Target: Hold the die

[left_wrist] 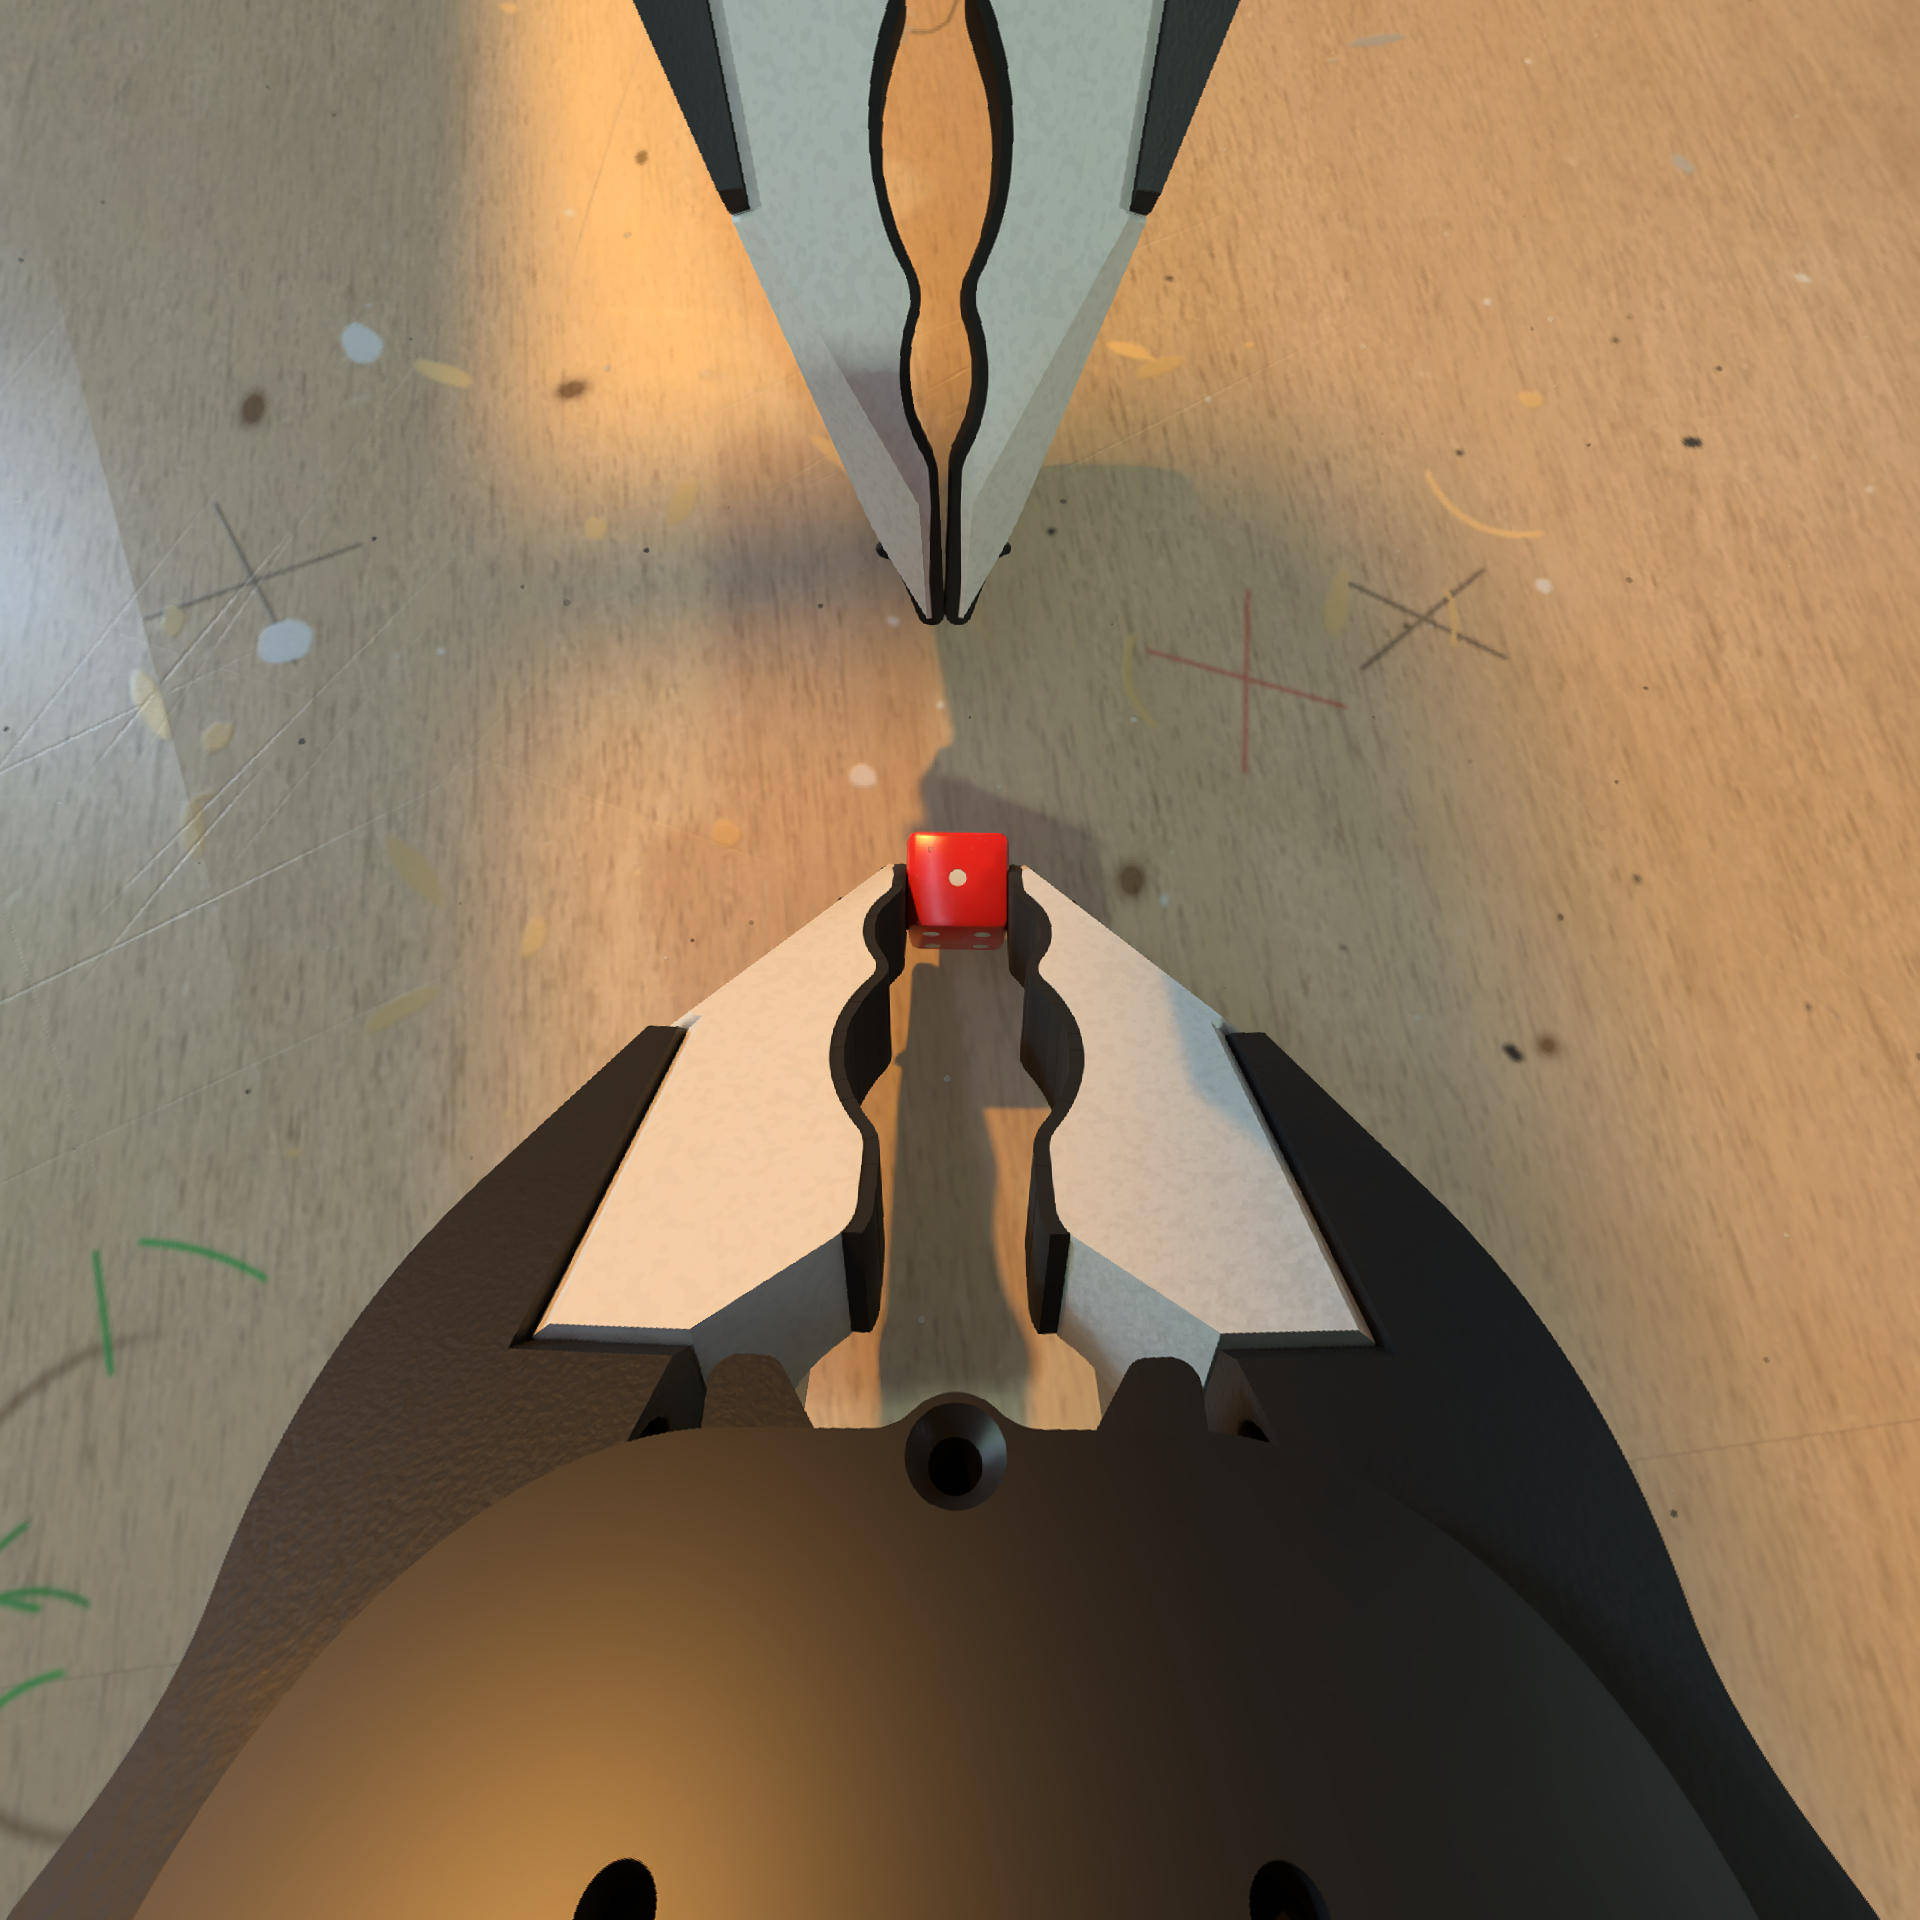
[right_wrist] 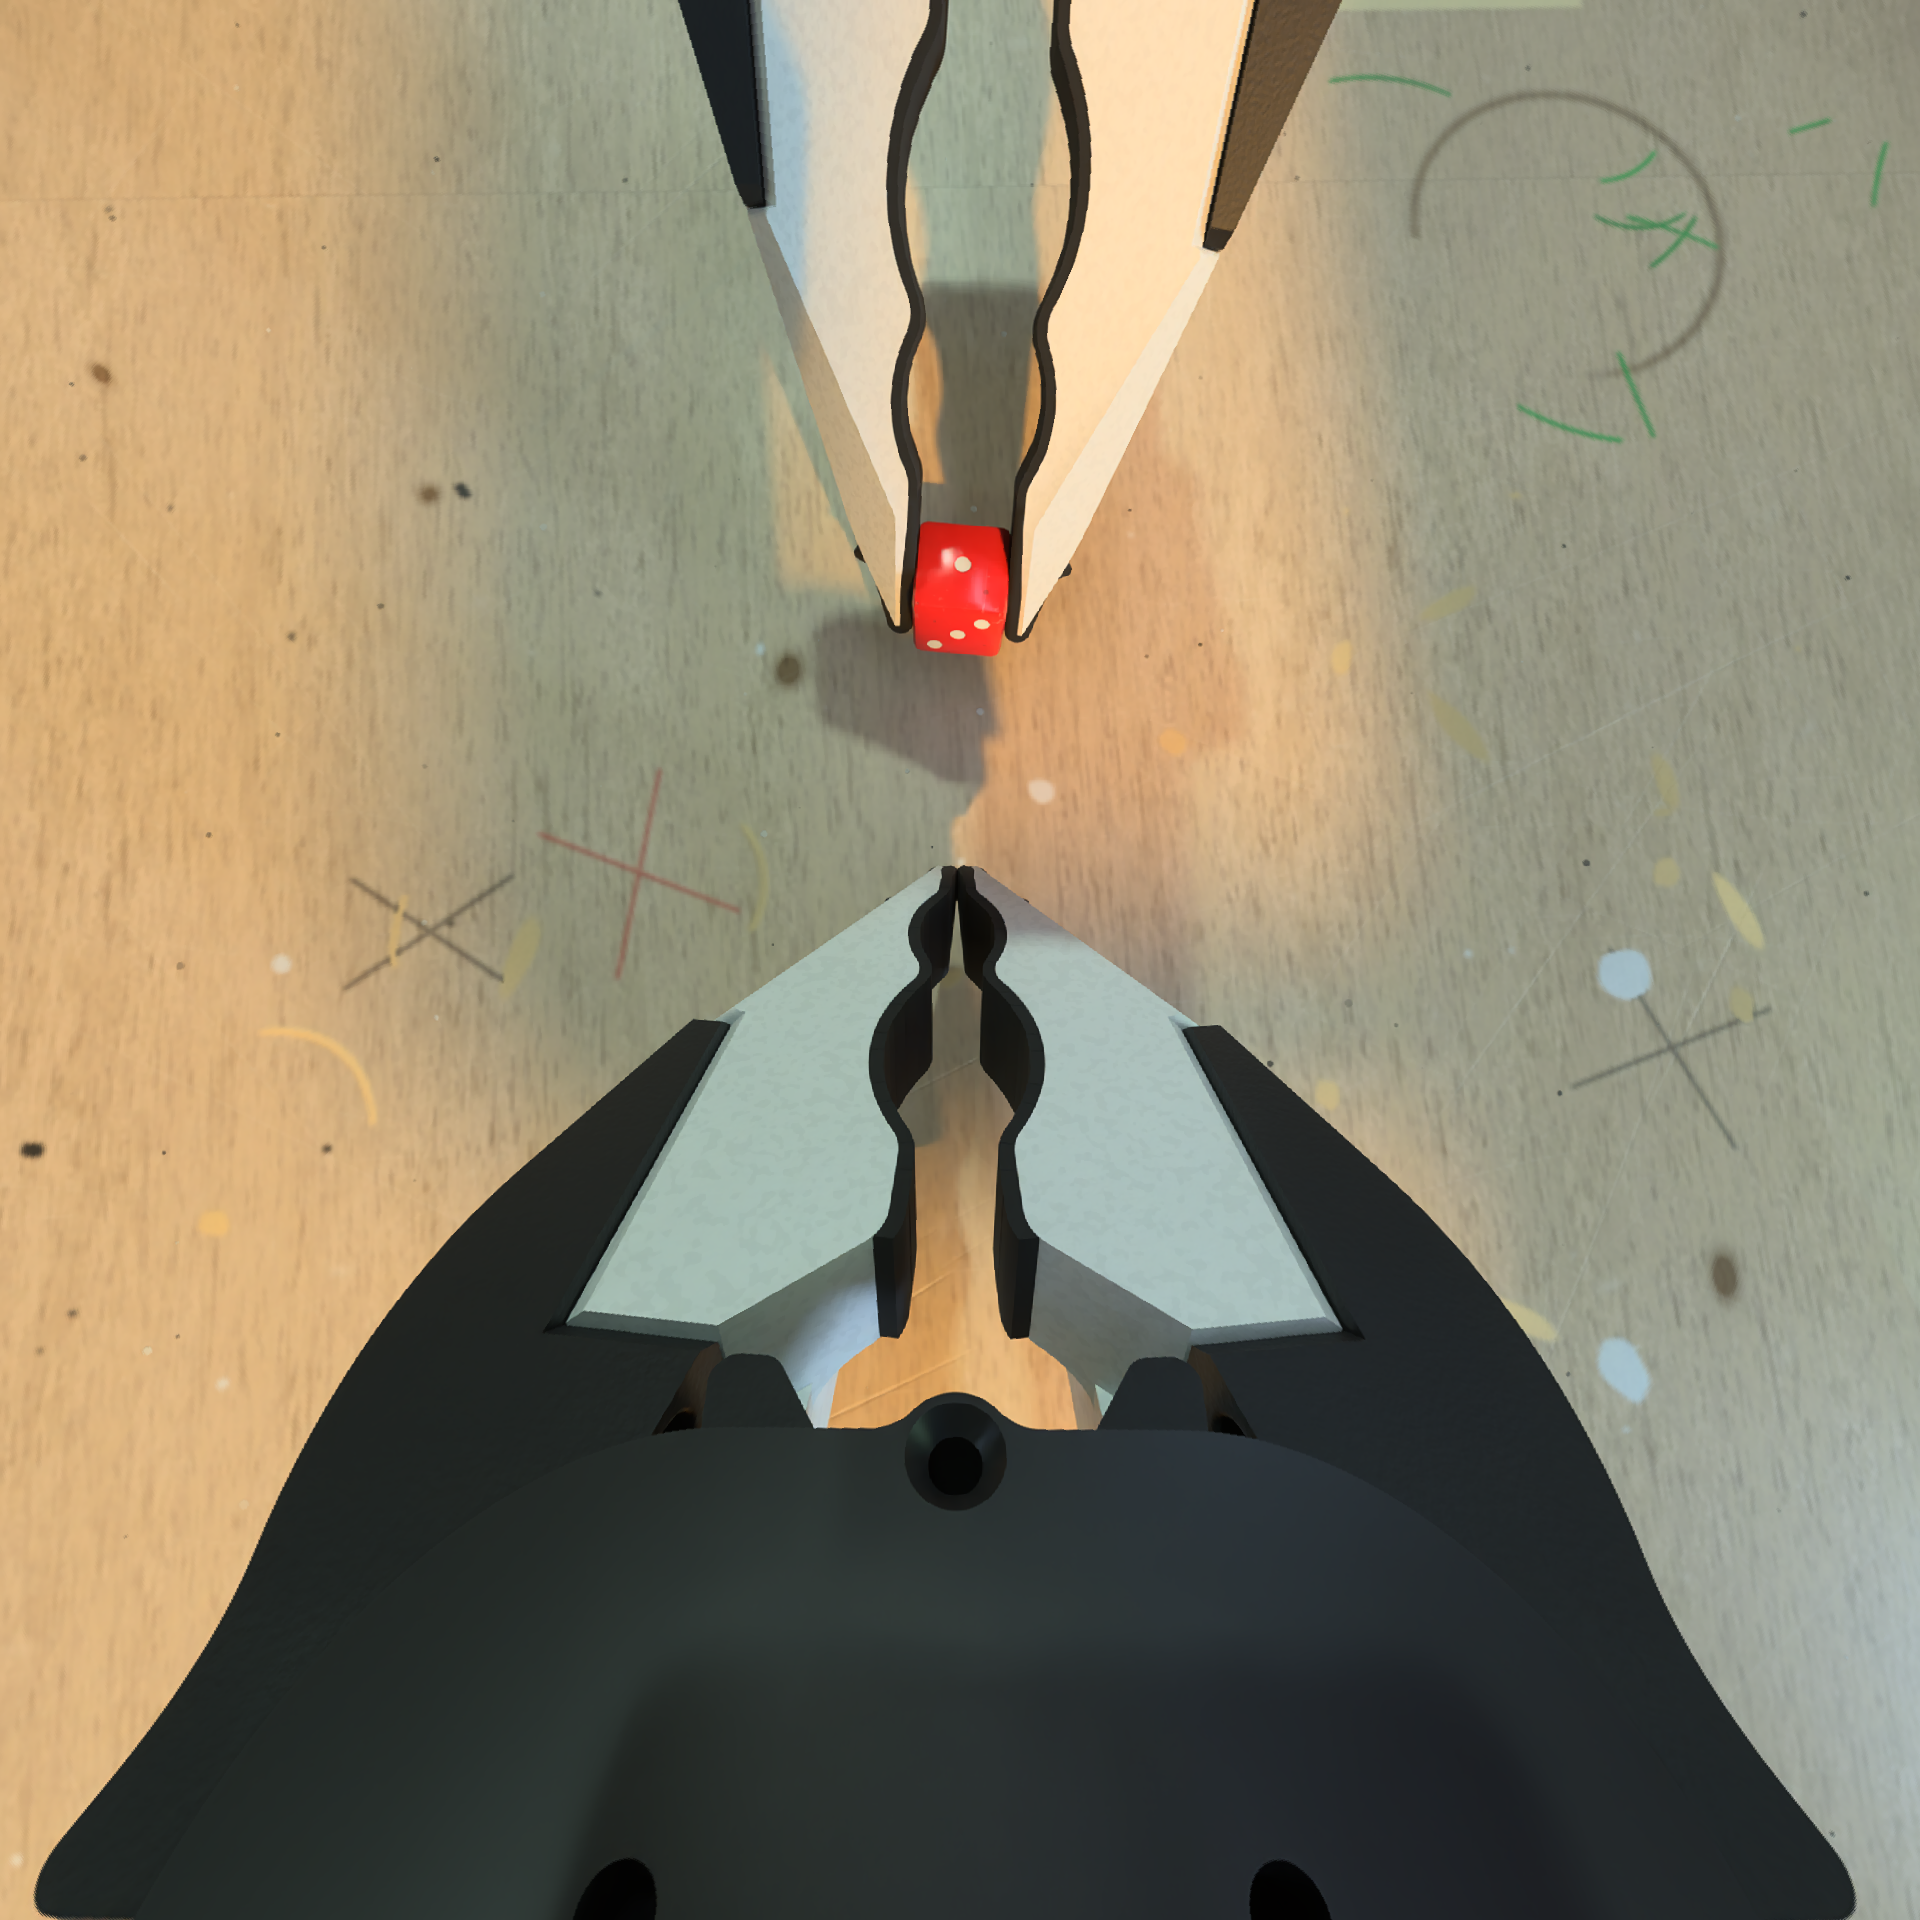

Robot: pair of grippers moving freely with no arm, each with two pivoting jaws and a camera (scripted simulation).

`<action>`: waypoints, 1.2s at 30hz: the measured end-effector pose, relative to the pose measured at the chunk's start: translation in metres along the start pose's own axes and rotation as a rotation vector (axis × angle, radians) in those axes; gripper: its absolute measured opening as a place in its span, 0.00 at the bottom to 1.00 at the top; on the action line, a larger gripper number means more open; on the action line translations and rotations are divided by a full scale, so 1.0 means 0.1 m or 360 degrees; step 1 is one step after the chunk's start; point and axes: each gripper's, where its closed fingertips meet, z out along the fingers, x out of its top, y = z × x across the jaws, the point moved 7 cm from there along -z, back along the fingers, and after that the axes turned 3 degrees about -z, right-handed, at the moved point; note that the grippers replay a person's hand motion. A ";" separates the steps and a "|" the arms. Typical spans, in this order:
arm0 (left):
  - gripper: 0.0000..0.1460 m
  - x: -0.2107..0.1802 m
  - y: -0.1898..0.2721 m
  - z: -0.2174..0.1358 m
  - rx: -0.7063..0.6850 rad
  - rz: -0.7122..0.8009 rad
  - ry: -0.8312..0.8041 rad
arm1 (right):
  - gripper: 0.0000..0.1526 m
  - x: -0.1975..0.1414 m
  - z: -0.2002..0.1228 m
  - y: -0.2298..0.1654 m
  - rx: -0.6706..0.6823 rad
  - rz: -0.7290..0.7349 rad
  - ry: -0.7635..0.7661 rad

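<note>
Pinching the small, hard, probably slippery red die [left_wrist: 957, 881] on two flat opposite faces, the left gripper [left_wrist: 957, 883] grasps it, while the right gripper [right_wrist: 956, 873] is clenched on nothing.

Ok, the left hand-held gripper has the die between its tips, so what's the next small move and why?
Probably just hold steady. The left hand-held gripper is shut on the red die right at its fingertips, so the grip looks shallow. The right hand-held gripper is shut, empty and apart from the die. Avoid any tilt or jerk above the wooden table.
</note>
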 end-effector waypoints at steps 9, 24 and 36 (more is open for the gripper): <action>0.13 -0.01 -0.01 0.01 -0.0004 -0.0008 -0.0003 | 0.00 0.00 0.00 0.01 0.0016 -0.0002 -0.0011; 0.13 -0.01 -0.01 0.01 -0.0005 -0.0010 -0.0003 | 0.00 -0.01 0.00 0.01 0.0023 0.0003 -0.0001; 0.13 -0.01 -0.01 0.01 -0.0007 -0.0022 -0.0002 | 0.00 -0.01 0.01 0.01 0.0060 0.0145 -0.0035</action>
